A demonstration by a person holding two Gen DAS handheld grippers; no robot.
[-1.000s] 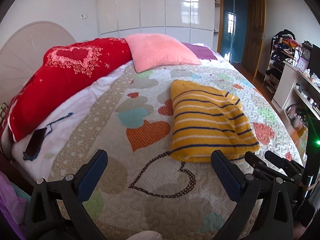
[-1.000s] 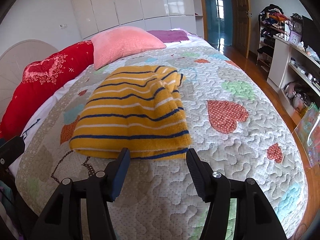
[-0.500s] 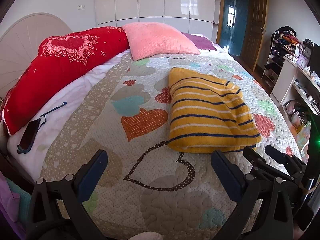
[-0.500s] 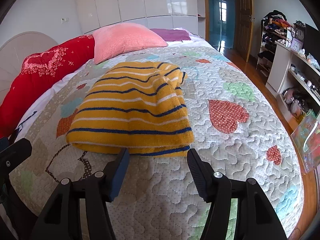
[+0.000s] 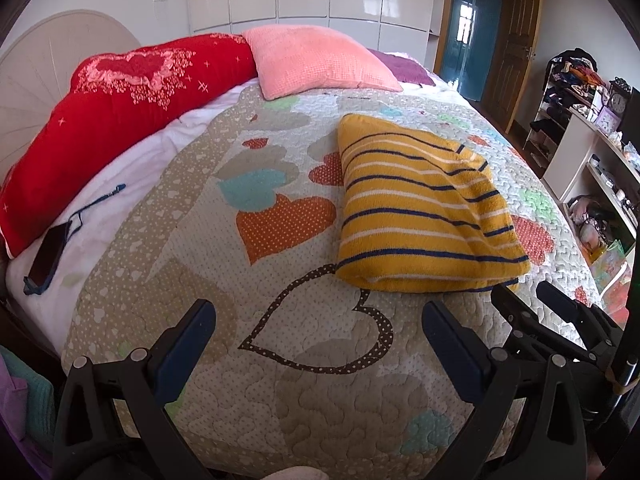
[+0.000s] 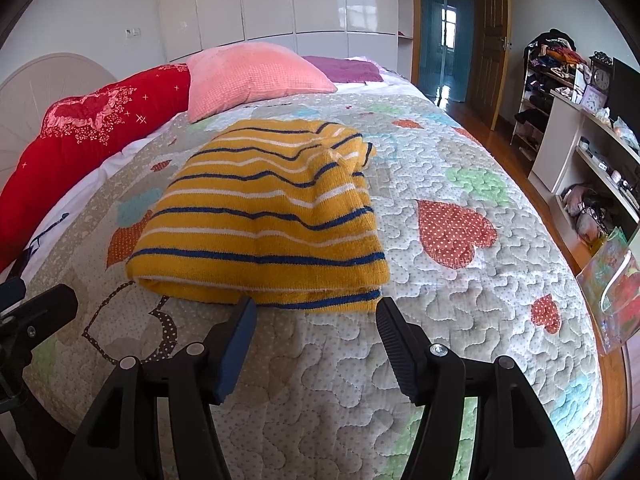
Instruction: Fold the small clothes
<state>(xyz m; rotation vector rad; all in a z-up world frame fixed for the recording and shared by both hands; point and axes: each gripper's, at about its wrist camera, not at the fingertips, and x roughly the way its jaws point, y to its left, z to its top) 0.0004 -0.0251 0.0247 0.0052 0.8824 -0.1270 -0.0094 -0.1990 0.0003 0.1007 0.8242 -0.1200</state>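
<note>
Garment: one yellow striped sweater (image 6: 260, 216), already doubled into a thick rectangle, lies flat on the quilt (image 6: 460, 320) near the middle of the bed, its layered open hem toward me
My right gripper (image 6: 312, 312): released, jaws spread wide, empty, poised just above the quilt with the tips right at the near hem
My left gripper (image 5: 316, 320): also released and empty, hanging over the brown outlined heart, left of the sweater's near corner and apart from it
Stage, as I judge it: the fold looks nearly done; either one more fold or a tidy-up remains
Risk one: if I pinch only the top layer at the hem, lifting would peel the stack open and undo the fold
Risk two: closing too low could catch the quilt along with the knit and drag both
Risk three: the far right edge looks bunched, so a further fold may come out lopsided
Count: one sweater, two grippers, one pink pillow (image 5: 316, 60), one red bolster (image 5: 120, 108), one phone on a cord (image 5: 46, 254) at the bed's left edge
</note>
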